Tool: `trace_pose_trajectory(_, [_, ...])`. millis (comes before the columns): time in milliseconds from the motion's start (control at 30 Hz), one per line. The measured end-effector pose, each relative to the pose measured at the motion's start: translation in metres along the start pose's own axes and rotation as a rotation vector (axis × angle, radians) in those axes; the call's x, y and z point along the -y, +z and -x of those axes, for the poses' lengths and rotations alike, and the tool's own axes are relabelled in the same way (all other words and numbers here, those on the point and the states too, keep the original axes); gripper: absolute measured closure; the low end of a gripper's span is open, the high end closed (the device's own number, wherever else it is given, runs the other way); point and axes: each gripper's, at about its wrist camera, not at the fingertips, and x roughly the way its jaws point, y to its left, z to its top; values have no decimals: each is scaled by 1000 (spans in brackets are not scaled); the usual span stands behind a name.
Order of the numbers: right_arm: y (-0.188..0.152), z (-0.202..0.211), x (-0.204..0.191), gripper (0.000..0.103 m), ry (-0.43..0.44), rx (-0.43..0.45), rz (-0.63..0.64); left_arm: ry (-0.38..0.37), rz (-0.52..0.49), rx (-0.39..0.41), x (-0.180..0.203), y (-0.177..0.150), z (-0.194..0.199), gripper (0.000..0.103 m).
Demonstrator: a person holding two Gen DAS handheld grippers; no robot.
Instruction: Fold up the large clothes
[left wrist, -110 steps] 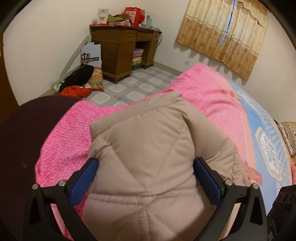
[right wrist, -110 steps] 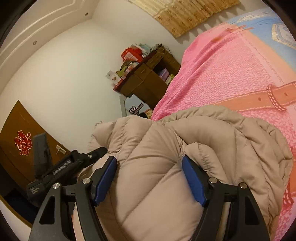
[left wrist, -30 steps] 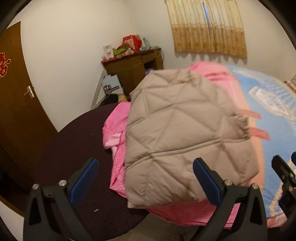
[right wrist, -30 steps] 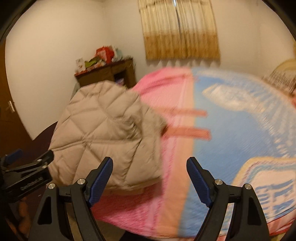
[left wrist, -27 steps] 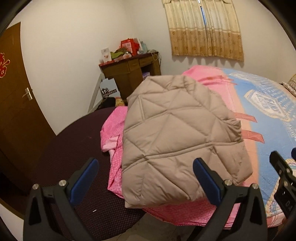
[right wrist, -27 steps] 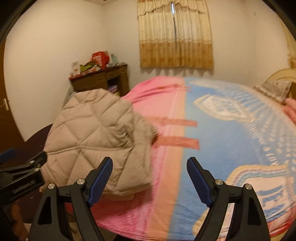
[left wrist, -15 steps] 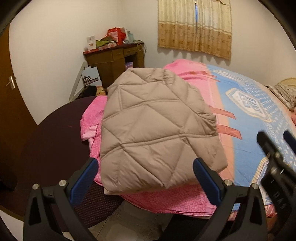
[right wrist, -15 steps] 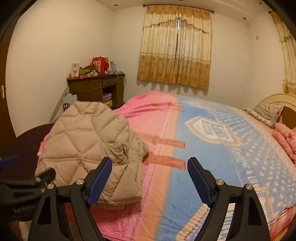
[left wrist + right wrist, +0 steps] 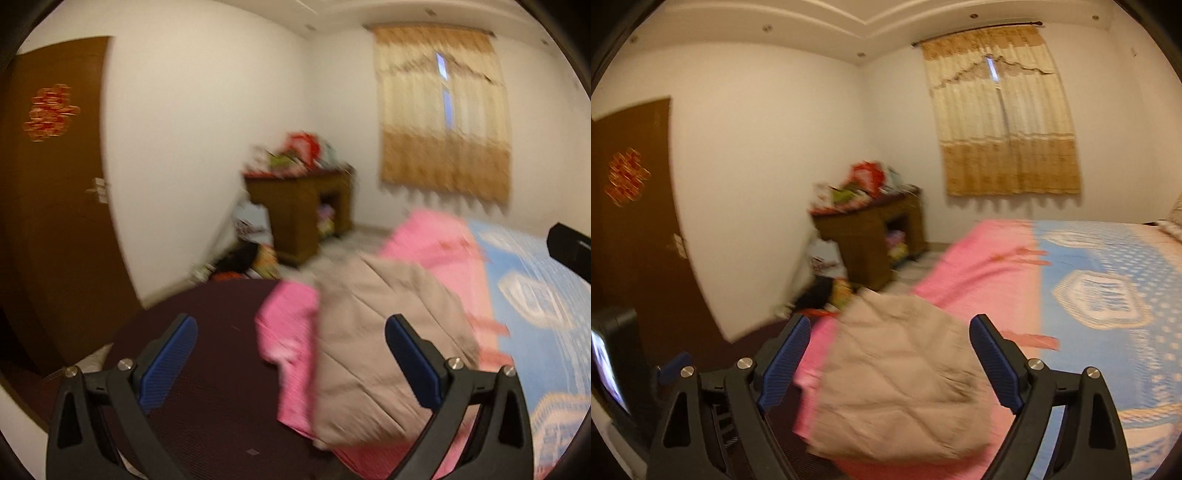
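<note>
Both tools have pulled back and risen since the earlier frames, when their fingers straddled the quilted cloth. Now the left tool (image 9: 291,349) and right tool (image 9: 888,354) hang wide apart in the jaws, holding nothing, well clear of the beige padded jacket (image 9: 897,380). It lies folded on the near corner of the bed (image 9: 1108,295), ahead and below, long axis running away; from the left tool it sits rightward
</note>
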Motion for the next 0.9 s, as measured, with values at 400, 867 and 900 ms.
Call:
trace_pose_trajectory(400, [-30,7,-45,9,-68,162,174,30,92,98,-34,6,1,0])
trace_pose_trajectory(867, [-38,-1,-4,9,-98,104,41,-39,29,68,-5,-2,11,0])
trace_pose_trajectory(900, [-39,-2,-2,9,-99,100,37,-39,23,65,-3,-2,10,0])
